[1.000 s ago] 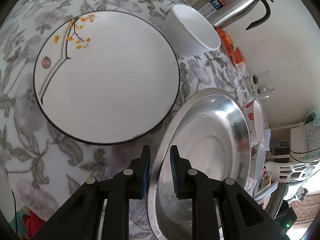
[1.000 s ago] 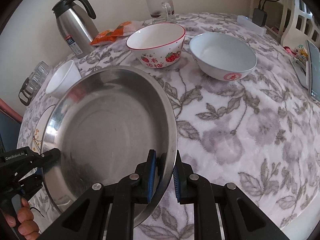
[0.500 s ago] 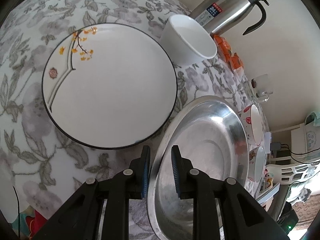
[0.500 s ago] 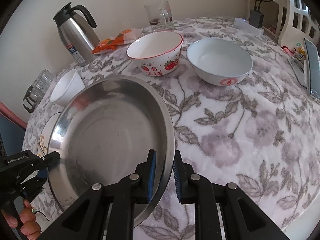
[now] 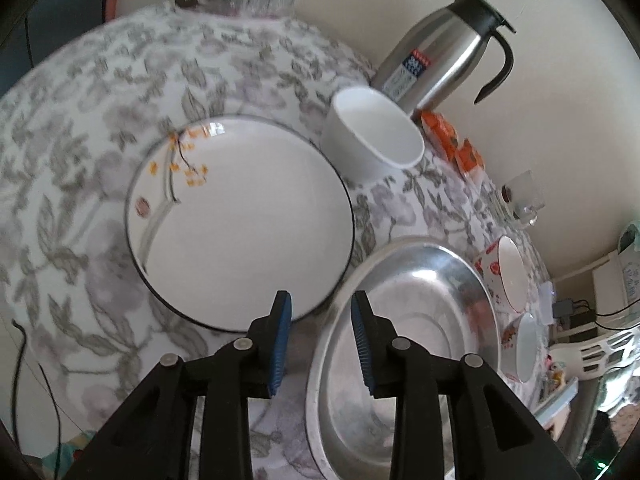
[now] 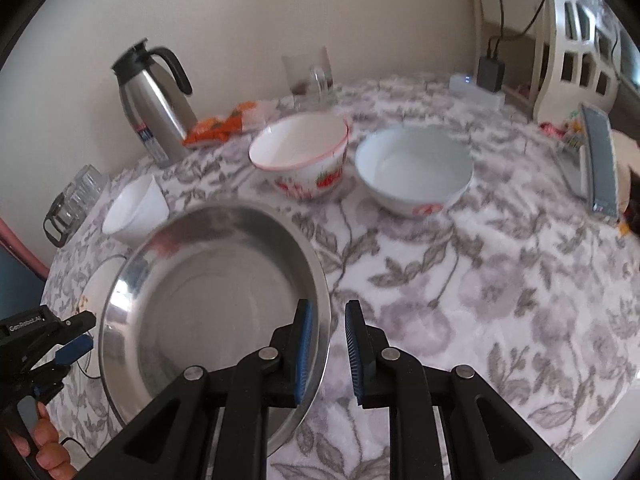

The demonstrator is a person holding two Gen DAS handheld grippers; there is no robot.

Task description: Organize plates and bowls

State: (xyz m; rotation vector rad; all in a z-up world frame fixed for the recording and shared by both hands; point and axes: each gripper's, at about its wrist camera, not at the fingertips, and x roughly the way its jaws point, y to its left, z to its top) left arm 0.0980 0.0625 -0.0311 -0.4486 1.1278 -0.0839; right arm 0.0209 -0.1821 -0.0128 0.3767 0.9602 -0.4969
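Left wrist view, A: the left tool [image 5: 320, 304] has just been opening. The steel basin [image 5: 420, 320] has its rim between the blue pads, but neither pad presses on it. Who has the basin?

B: The right tool [image 6: 326, 312], I'd say. Its jaws are nearly closed on the near rim, so it's a one-sided pinch.

A: Where does the basin sit?

B: Low over the worktop [image 6: 480, 300], with its far edge overlapping the edge of the branch-painted plate [image 5: 240, 232]. I can't tell whether they touch.

A: So how do we do this well?

B: Draw the left tool clear of the rim before moving anything. Keep the basin level, because a thin rim can pivot in one pinch. Lower it flat and centred onto the plate, and don't scrape metal across the glaze. Stay wide of the small white bowl [image 5: 372, 136] just beyond.
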